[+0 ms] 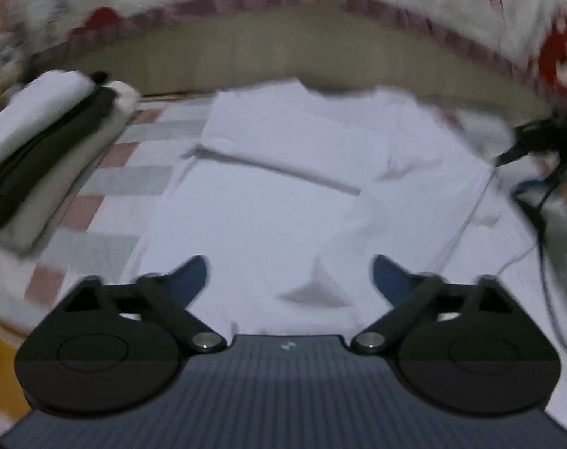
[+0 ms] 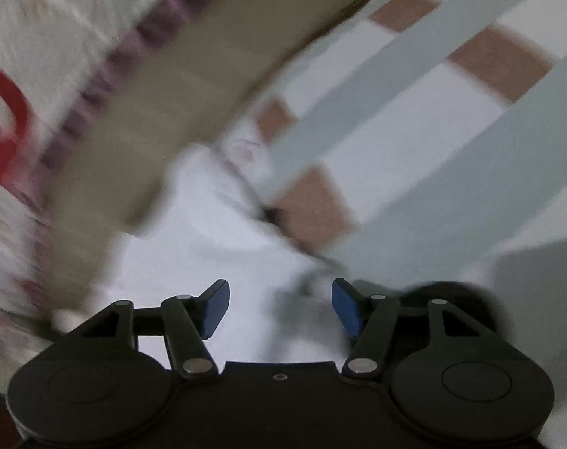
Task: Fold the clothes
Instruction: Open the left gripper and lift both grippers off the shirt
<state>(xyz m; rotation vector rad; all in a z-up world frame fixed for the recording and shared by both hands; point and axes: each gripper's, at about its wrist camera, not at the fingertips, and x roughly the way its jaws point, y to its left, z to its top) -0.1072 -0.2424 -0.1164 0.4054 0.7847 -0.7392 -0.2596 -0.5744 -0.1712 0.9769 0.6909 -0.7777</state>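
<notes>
A white garment (image 1: pixel 253 217) lies spread on the checkered sheet (image 1: pixel 107 179), with one panel folded over across its far part. My left gripper (image 1: pixel 290 277) hovers over its near part, jaws wide open, nothing between the blue pads. In the right wrist view the same white garment (image 2: pixel 208 247) lies under my right gripper (image 2: pixel 280 308), which is open too, with its pads clear of the cloth. The garment's edge meets the checkered sheet (image 2: pixel 433 112) just ahead of the right fingers. Both views are blurred.
A stack of folded clothes (image 1: pixel 40 157), white and dark, sits at the left on the sheet. A beige board (image 1: pixel 283 48) runs behind the garment, with a floral white and red blanket (image 1: pixel 470 0) above it. Black cables (image 1: pixel 537 205) hang at the right edge.
</notes>
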